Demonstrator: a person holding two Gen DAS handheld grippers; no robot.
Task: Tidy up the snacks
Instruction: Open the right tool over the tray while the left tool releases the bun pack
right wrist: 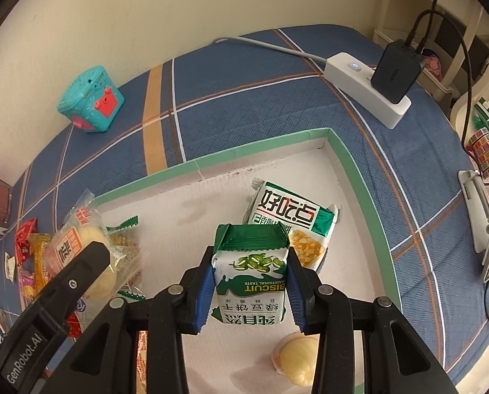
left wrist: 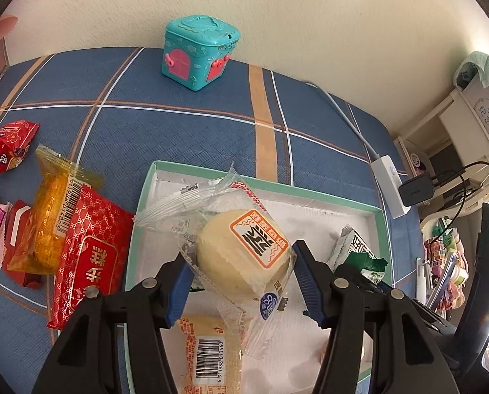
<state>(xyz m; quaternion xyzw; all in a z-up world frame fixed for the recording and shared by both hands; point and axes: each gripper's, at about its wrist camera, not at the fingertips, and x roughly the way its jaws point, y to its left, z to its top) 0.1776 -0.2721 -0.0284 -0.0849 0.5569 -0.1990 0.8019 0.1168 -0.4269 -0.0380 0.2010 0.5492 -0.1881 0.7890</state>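
Roughly halfway: the left gripper (left wrist: 241,279) clamps a clear-wrapped pale round pastry (left wrist: 242,256) and the right gripper (right wrist: 249,290) grips a green-and-white biscuit pack (right wrist: 252,272) above the green-rimmed white cardboard tray (right wrist: 362,197); red and orange packets (left wrist: 63,210) wait at 9 o'clock.

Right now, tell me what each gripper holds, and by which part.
Left gripper: the round pastry, by its clear wrapper's sides. Right gripper: the green biscuit pack, by its two side edges.

The green biscuit packet (right wrist: 251,282) read "BISCUIT" and "TRADITIONAL TASTE"; the black gripper arm (right wrist: 44,325) at left bore "GenRobot.AI"; the near yellow wrapper (left wrist: 208,358) carried barcode 6911988013460.
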